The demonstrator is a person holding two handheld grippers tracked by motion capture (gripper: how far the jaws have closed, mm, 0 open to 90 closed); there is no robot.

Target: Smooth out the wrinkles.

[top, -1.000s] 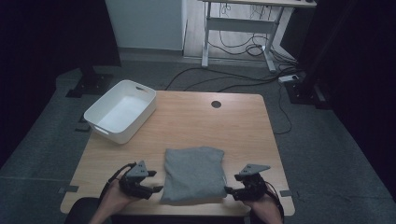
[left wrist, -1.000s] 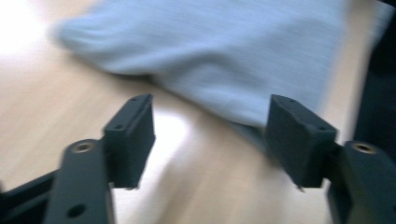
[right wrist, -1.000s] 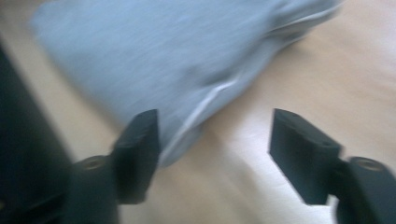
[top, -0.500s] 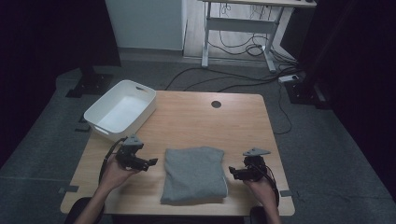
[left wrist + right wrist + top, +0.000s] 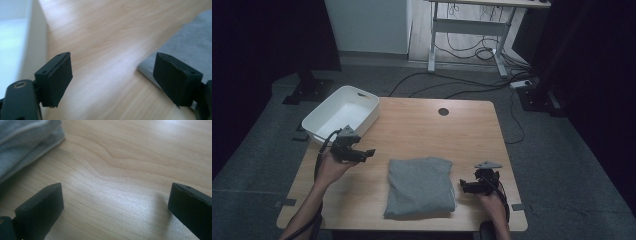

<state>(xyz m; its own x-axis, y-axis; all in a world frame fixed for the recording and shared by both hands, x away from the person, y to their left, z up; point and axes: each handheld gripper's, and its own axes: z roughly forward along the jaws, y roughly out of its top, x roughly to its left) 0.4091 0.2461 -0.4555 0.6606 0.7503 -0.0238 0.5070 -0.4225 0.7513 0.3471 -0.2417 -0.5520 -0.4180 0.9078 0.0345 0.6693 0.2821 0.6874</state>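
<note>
A folded grey cloth [image 5: 419, 187] lies flat near the table's front edge. My left gripper [image 5: 368, 153] hovers to the cloth's left and farther back, pointing right. It is open, its jaws have just been closing a little, and nothing is between them. In the left gripper view the left gripper [image 5: 112, 80] frames bare wood, with the cloth [image 5: 185, 45] at right. My right gripper [image 5: 463, 186] sits low beside the cloth's right edge, apart from it. In the right gripper view the right gripper [image 5: 116, 207] has just been opening wide over bare wood, with the cloth [image 5: 25, 135] at upper left.
A white bin [image 5: 342, 112] stands at the wooden table's [image 5: 412, 135] back left corner, close behind my left hand; its wall [image 5: 37, 37] shows in the left gripper view. A round cable hole [image 5: 443, 111] is near the back edge. Cables and desk legs lie on the floor beyond.
Both grippers have left the cloth's front corners. The left hand has risen and moved back and left toward the bin. The right gripper has drawn slightly off the cloth's right edge.
</note>
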